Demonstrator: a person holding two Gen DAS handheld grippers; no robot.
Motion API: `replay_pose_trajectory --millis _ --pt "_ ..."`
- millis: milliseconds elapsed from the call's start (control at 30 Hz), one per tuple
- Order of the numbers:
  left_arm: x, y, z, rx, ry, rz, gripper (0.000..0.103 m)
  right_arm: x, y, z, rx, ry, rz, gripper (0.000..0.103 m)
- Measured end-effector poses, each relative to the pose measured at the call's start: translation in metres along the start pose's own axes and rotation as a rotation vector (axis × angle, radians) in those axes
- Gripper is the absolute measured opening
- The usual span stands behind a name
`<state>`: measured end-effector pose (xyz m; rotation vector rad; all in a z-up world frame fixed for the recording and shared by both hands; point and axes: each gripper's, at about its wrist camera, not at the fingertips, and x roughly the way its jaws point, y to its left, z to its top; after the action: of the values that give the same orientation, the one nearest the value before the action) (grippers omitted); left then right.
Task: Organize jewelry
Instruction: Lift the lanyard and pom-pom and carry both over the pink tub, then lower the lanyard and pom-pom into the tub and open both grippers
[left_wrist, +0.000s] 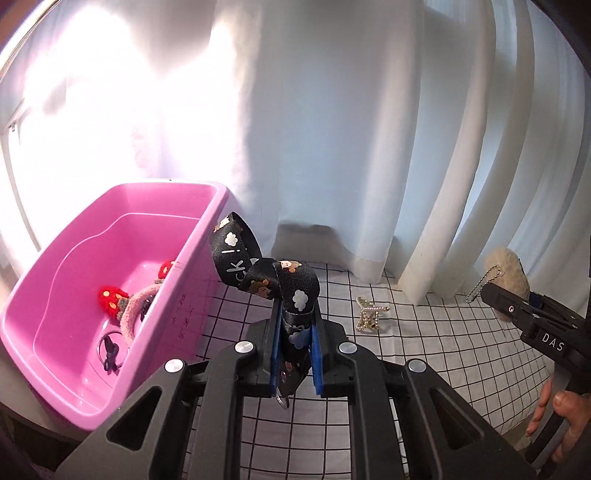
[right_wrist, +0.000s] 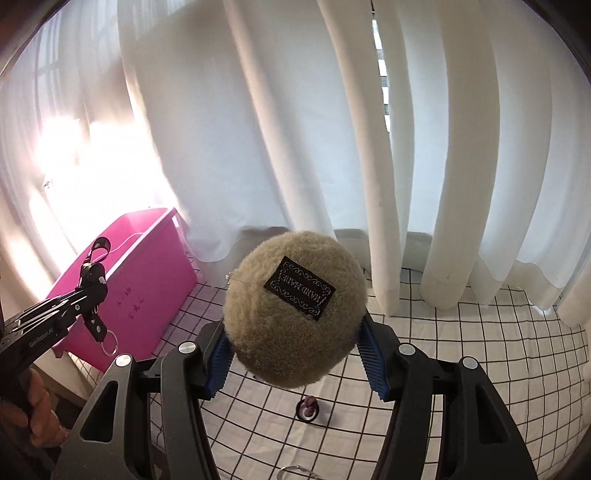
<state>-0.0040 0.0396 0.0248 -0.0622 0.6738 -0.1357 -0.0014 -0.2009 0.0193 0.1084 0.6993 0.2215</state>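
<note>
Pink tub (left_wrist: 207, 236) with strawberry headband (left_wrist: 127, 306) inside

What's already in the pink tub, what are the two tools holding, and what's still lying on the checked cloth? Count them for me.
In pink tub: 2 (fuzzy headband, dark ring piece)
Held: 2 (black strap, plush ball)
On cloth: 3 (pearl clip, ring, metal ring)
Total: 7

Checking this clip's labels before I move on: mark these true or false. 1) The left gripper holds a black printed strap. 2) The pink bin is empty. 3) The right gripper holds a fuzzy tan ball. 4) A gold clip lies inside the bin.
1) True: the left gripper is shut on the black printed strap.
2) False: the pink bin holds a headband with red strawberries.
3) True: the right gripper clamps the fuzzy tan ball.
4) False: the gold clip lies on the checked cloth.
</note>
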Motion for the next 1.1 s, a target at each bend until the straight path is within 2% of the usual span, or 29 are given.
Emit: replay_pose_trajectory --millis 233,467,800,1100 --pt "-0.031 0.039 0.015 -0.04 -0.06 0.064 0.013 0.01 0.052 0.03 -0.072 -0.025 0.121 0.057" --pt "-0.044 0.095 0.017 -0.107 -0.078 0.169 0.013 0.037 0.128 0.054 -0.181 -0.015 0.262 0.057" --pt "-0.024 0.175 0.009 -0.203 0.027 0.287 0.013 0.107 0.227 0.073 -0.279 0.113 0.39 0.057" --pt "0.002 0.218 0.007 -0.265 0.126 0.311 0.014 0.162 0.282 0.075 -0.344 0.234 0.402 0.057"
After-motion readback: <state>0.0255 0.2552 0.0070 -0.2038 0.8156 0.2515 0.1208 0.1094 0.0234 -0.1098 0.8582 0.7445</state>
